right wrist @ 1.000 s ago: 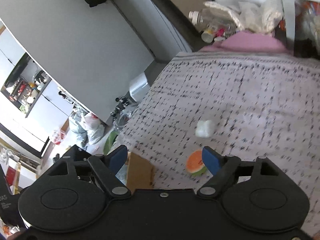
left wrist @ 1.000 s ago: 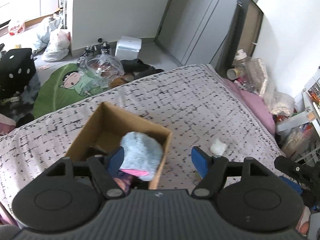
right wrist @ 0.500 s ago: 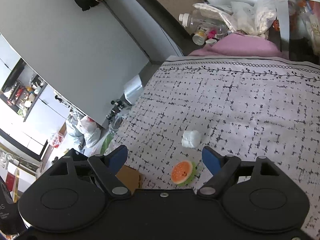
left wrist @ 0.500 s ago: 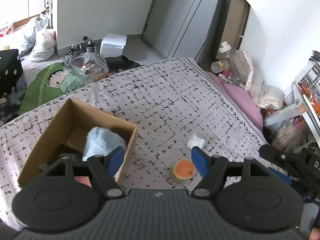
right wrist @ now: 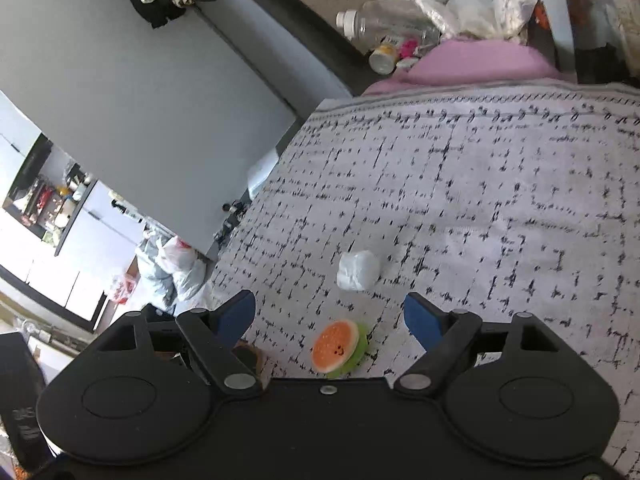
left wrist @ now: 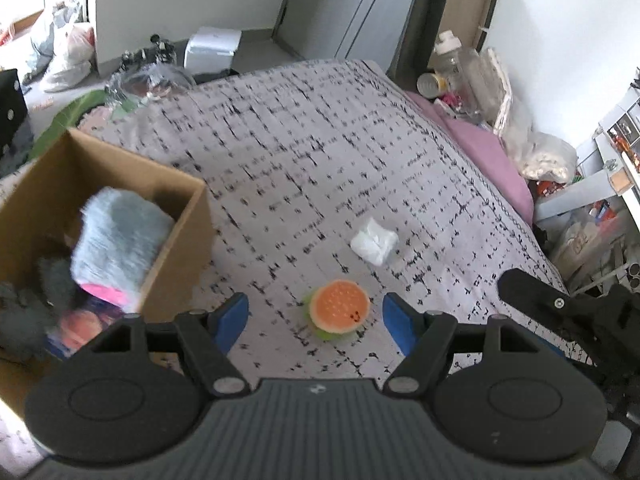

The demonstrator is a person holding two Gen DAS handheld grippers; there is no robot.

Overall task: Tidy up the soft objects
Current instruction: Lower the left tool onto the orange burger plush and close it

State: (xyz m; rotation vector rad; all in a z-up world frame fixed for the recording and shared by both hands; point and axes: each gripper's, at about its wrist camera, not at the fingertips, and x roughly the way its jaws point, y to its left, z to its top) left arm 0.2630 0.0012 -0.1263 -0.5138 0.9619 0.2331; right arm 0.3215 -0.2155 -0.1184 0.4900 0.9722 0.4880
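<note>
A small orange burger-shaped soft toy [left wrist: 339, 311] with a green edge lies on the patterned bedspread [left wrist: 320, 152]. It sits between the open blue fingers of my left gripper [left wrist: 316, 322]. A white soft lump [left wrist: 374, 241] lies just beyond it. A cardboard box [left wrist: 176, 240] at the left holds a fluffy blue-grey plush [left wrist: 120, 240] with a pink part and other soft items. My right gripper [right wrist: 331, 318] is open and empty above the same burger toy [right wrist: 338, 346] and white lump [right wrist: 357, 270].
The bed's right edge borders a pink pillow [left wrist: 488, 160], bags and bottles [left wrist: 456, 64] against the wall. Shelving clutter [left wrist: 600, 184] is at far right. The floor beyond the bed holds bags [left wrist: 64, 52], a white box [left wrist: 212, 46] and a green mat.
My left gripper has moved right, away from the box, until the burger toy lies between its fingers. My right gripper has moved closer to the burger toy and the white lump.
</note>
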